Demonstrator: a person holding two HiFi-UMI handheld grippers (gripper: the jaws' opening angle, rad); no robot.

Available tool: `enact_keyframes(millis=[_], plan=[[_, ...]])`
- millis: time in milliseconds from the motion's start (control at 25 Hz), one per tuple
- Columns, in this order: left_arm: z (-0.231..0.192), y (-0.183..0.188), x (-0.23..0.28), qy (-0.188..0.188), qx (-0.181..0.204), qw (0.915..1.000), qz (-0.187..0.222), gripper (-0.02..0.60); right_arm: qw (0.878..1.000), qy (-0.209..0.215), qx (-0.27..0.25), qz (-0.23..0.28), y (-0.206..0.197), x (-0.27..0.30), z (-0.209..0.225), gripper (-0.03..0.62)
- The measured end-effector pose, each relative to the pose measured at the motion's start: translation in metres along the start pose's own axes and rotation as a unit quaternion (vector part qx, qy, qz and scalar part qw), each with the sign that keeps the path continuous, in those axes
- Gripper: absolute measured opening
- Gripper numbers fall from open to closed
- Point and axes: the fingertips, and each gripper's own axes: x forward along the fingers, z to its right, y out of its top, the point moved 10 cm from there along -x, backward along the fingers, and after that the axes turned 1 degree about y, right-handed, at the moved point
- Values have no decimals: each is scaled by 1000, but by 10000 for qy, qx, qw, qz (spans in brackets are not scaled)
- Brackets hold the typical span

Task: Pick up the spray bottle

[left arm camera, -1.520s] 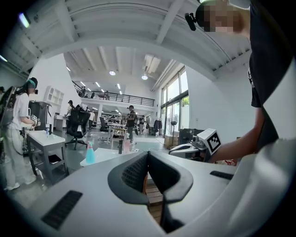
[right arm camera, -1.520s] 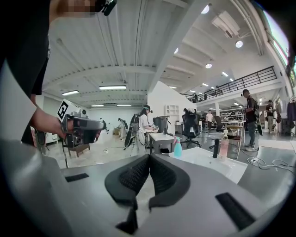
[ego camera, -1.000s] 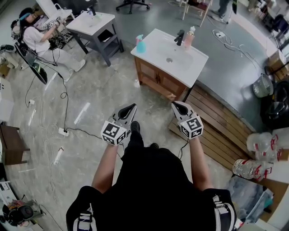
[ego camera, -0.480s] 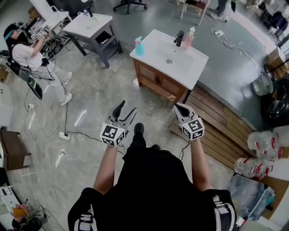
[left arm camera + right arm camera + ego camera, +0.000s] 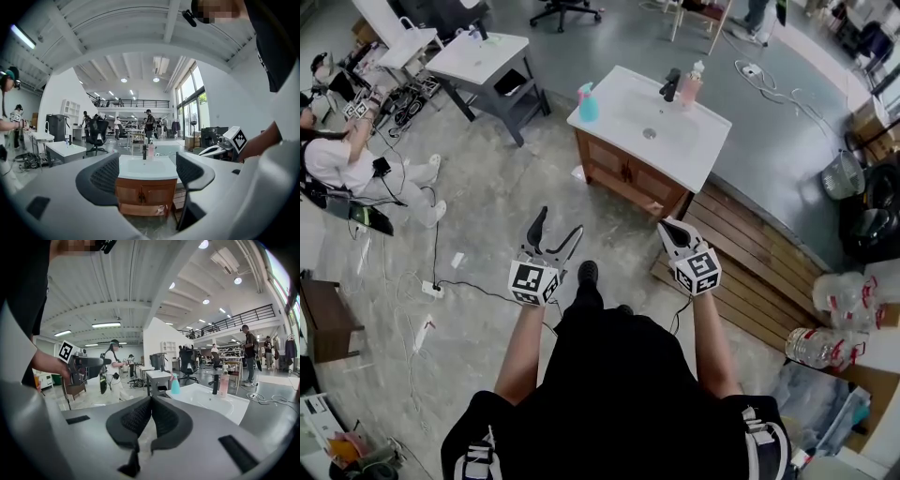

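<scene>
Forearms (image 5: pixel 523 337) are reaching forward, nearly level. The left gripper (image 5: pixel 555 228) is gaping empty, its jaws having just been opening; the right gripper (image 5: pixel 670 228) is sitting closed, empty. At 12 o'clock, the spray bottle (image 5: pixel 589 101) is standing on the left corner of the sink (image 5: pixel 703 155).

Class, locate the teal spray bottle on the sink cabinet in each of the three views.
Head view: spray bottle, upper middle, on the sink top's left corner.
Left gripper view: not visible.
Right gripper view: right of centre, at the sink top's left corner.
Shared landmark: the black faucet.
</scene>
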Motion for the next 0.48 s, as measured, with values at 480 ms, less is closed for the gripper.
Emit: enact_keyframes(millis=[480], plan=[[-45,4,28,43,-222,9997,-48,351,9998,-96,156,-105,7,37,14,15]])
